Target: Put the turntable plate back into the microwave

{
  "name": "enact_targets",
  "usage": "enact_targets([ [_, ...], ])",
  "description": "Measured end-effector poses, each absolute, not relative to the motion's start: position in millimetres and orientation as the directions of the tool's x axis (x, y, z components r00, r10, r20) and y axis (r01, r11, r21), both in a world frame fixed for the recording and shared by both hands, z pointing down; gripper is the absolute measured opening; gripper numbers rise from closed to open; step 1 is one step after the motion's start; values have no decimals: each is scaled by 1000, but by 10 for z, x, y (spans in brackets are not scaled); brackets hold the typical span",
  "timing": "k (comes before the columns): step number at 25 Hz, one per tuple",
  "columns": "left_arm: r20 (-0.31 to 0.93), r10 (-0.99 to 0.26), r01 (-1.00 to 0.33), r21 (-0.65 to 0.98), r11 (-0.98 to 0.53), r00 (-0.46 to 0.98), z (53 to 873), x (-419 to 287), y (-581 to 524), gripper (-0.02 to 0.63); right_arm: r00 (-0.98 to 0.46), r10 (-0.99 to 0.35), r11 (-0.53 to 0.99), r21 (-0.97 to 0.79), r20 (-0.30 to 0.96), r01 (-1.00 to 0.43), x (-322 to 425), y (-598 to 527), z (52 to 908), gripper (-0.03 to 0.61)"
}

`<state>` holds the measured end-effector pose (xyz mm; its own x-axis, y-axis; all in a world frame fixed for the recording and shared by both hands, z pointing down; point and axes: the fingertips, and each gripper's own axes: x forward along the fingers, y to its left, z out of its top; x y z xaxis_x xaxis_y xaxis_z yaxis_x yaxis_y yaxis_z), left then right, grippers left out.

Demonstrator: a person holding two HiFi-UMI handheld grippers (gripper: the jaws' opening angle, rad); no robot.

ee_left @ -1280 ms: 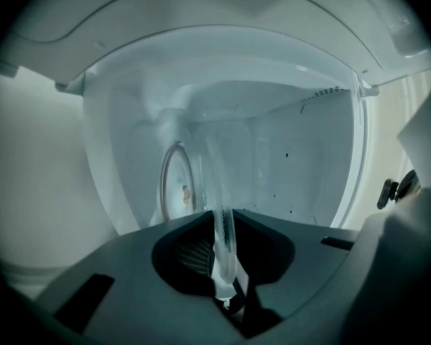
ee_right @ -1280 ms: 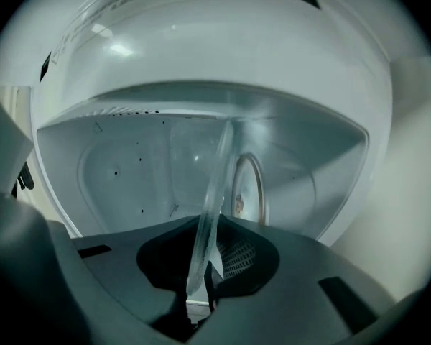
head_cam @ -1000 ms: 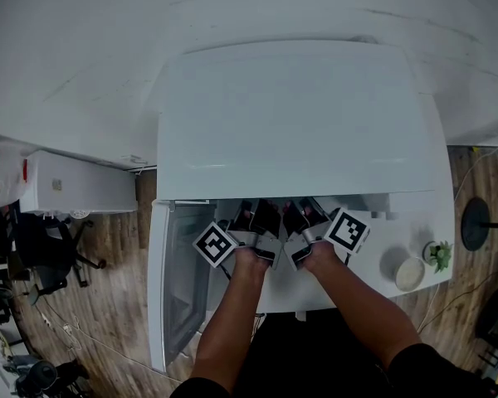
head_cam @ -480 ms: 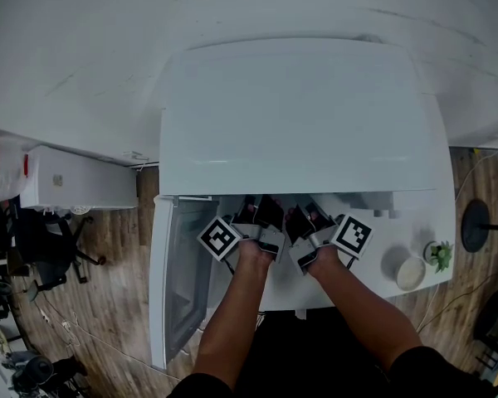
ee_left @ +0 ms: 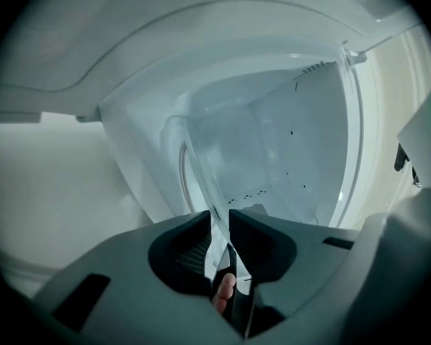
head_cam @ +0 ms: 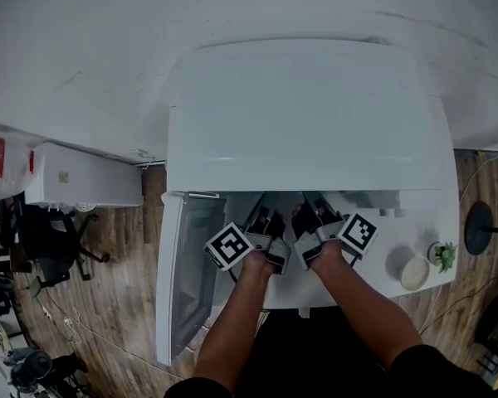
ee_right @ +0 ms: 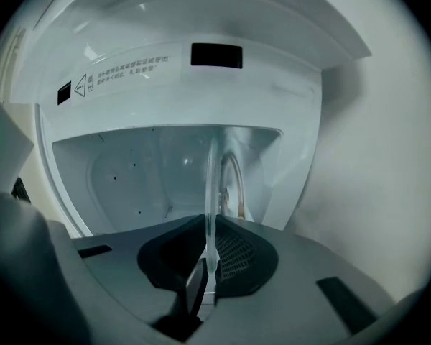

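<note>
Wood floor (head_cam: 116,297) below, microwave (head_cam: 303,114) open: your left gripper (ee_left: 217,225) and right gripper (ee_right: 210,237) each clamp the turntable plate (ee_left: 262,157), seemingly at the cavity mouth, not yet seated.

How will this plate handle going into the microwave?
Probably stiff: the plate runs straight out from the jaws without sagging. Likely slippery and breakable: it looks like clear glass, pinched at its rim by the left hand-held gripper and right hand-held gripper. It may tilt if either loosens.
</note>
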<state>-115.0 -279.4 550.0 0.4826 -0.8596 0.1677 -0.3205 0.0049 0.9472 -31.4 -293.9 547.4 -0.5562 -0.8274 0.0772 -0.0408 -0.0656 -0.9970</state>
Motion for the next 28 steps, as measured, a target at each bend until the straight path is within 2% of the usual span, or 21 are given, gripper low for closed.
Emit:
enact_targets([
  [5,142,-856,-302,953,-17,497,5496,-1120,-2737,81,-529,-841,-94,-993,116,-70,-287,-2952,5526,57],
  [9,146,-854,-291,957,-6,499,5546,-1111,-2735,72,-527,-823,-131,-974,211,-185,-275,-2920,5575,48],
  [12,160,-857,-292,956,11,490,5595,-1127,-2750,66,-512,-830,-102,-963,221,-250,-209,-2840,5530,78],
  [14,174,-855,-311,950,16,489,5612,-1136,-2763,65,-498,-834,-84,-946,239,-314,-134,-2737,5526,34],
  [19,201,-848,-405,914,-18,491,5596,-1113,-2746,83,-536,-817,109,-854,214,-508,-133,-2653,5305,16],
  [23,250,-845,-542,839,-54,472,5629,-1138,-2633,86,-564,-802,279,-711,197,-645,-171,-2610,5128,17],
  [28,297,-833,-678,725,-121,467,5592,-1109,-2334,86,-605,-772,405,-583,195,-704,-270,-2418,5030,17],
])
